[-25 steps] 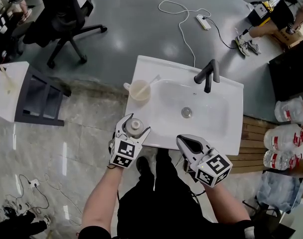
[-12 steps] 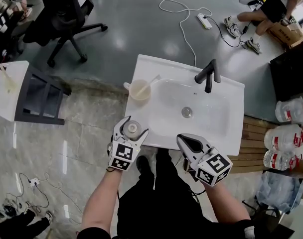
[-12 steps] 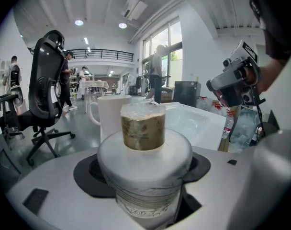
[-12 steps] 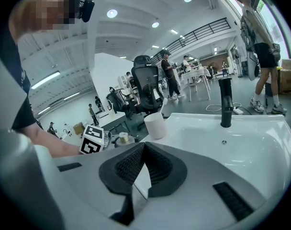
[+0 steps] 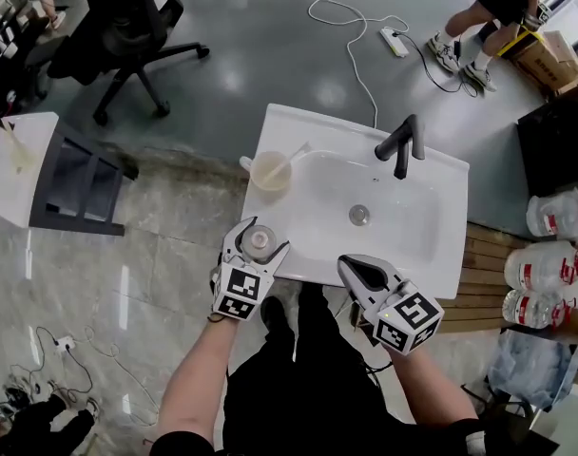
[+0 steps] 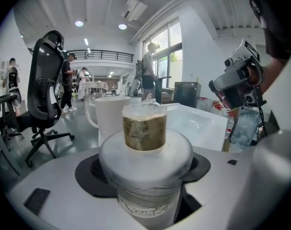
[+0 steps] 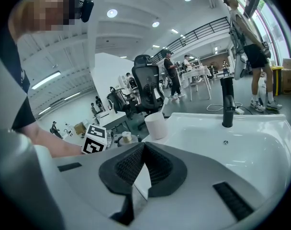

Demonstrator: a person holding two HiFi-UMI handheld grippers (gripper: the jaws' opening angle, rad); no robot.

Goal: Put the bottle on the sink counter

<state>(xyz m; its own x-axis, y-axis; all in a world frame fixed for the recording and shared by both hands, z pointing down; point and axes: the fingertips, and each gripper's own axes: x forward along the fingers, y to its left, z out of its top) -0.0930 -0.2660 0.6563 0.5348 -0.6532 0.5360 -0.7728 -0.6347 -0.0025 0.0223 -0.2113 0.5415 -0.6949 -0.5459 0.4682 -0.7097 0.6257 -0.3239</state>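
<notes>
A small white bottle (image 5: 259, 242) with a gold cap wrapped in clear film sits between the jaws of my left gripper (image 5: 261, 238), over the near left corner of the white sink counter (image 5: 313, 257). In the left gripper view the bottle (image 6: 145, 157) fills the middle, and the dark pads (image 6: 90, 176) press its sides. Whether its base touches the counter is hidden. My right gripper (image 5: 347, 265) hovers at the counter's near edge, shut and empty; its pads (image 7: 128, 169) meet in the right gripper view.
A white mug (image 5: 268, 171) with a stick in it stands on the counter's left side, just beyond the bottle. A black faucet (image 5: 400, 143) rises at the far rim, and the drain (image 5: 358, 215) lies mid-basin. Water jugs (image 5: 546, 264) stand at the right. An office chair (image 5: 127, 27) is far left.
The left gripper and bottle drifted slightly toward me and back, ending almost where they were. The right gripper has stayed put. A person at the top right has walked leftward.
</notes>
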